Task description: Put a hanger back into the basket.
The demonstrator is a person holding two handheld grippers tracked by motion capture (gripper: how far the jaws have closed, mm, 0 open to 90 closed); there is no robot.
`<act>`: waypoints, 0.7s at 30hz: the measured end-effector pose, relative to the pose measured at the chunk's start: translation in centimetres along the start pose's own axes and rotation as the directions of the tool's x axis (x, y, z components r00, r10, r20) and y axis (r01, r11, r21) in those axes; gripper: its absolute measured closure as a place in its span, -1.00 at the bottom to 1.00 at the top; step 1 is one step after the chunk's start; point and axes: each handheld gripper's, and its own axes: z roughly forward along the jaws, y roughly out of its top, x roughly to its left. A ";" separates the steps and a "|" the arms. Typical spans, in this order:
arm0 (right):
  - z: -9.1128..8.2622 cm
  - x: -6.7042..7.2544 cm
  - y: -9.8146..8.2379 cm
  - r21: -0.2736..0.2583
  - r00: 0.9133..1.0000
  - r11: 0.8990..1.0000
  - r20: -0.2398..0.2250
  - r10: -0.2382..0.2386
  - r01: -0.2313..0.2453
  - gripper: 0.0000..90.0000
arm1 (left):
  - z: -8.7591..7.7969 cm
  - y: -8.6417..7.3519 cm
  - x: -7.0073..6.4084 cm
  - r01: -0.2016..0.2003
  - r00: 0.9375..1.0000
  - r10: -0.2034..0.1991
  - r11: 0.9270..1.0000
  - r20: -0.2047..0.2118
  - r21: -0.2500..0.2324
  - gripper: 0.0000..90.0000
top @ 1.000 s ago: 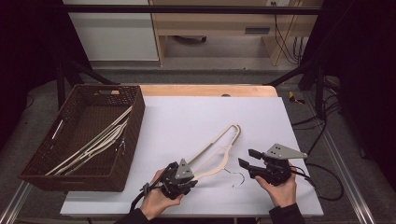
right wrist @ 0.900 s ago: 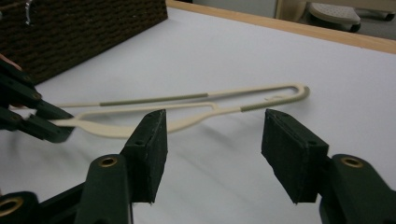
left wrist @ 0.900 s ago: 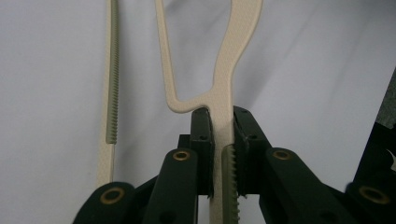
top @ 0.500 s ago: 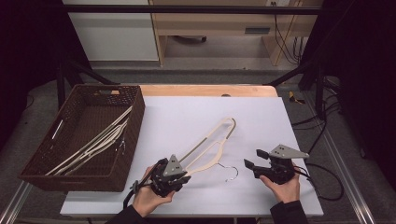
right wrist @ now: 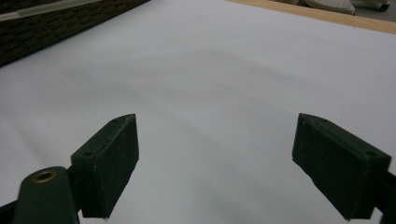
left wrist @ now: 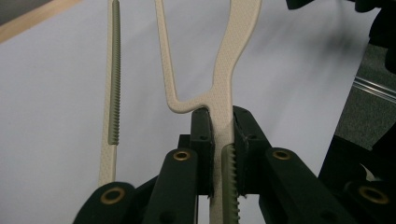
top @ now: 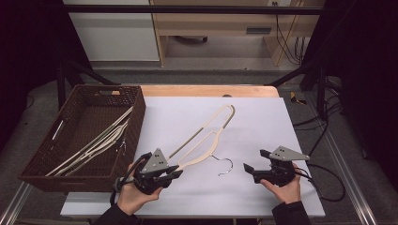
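Note:
My left gripper (top: pixel 176 171) is shut on one end of a cream plastic hanger (top: pixel 206 136), which slants up and away over the white table top (top: pixel 263 122). The hanger's metal hook (top: pixel 224 165) hangs below its middle. In the left gripper view the pads clamp the cream hanger arm (left wrist: pixel 224 70) at the left gripper (left wrist: pixel 223 135), and the ribbed bar (left wrist: pixel 113 84) runs along the left. My right gripper (top: pixel 251 171) rests near the front right, a little right of the hook; its jaws have just been opening. The right gripper (right wrist: pixel 215 163) is open with only bare table between the jaws.
A dark wicker basket (top: pixel 47 164) stands at the table's left side and holds several cream hangers (top: pixel 94 143). A wooden strip (top: pixel 211 91) borders the far edge. Cables (top: pixel 328 180) trail off the right side.
My left gripper has carried the hanger leftward and upward, so its far end now reaches higher. The right gripper's jaws have spread wider while that hand stayed almost in place.

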 end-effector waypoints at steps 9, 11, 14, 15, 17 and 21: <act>-0.5 -0.4 0.0 -0.016 1.000 1.000 -0.002 -0.002 0.002 -0.76 | -3.1 1.6 0.6 -0.025 1.000 0.025 0.998 0.000 -0.051 0.78; -0.5 -0.5 0.0 -0.015 1.000 1.000 -0.003 0.001 -0.002 -0.77 | -3.7 2.0 0.7 -0.037 0.999 0.037 0.998 -0.004 -0.057 0.78; -0.5 -0.5 -0.1 -0.015 1.000 1.000 -0.002 0.000 0.000 -0.77 | -4.8 3.0 1.2 -0.047 0.999 0.047 0.997 -0.003 -0.065 0.78; -0.5 -0.5 0.0 -0.015 1.000 1.000 -0.001 0.001 -0.001 -0.78 | -5.2 3.3 1.4 -0.054 0.999 0.054 0.997 -0.005 -0.063 0.78; -0.5 -0.5 0.0 -0.015 1.000 1.000 -0.001 0.001 -0.001 -0.78 | -5.9 3.8 1.8 -0.065 0.998 0.064 0.996 -0.012 -0.065 0.78; -0.7 -0.5 0.0 -0.016 1.000 1.000 -0.001 0.004 -0.004 -0.79 | -7.3 4.5 2.9 -0.068 0.998 0.068 0.995 -0.005 -0.071 0.78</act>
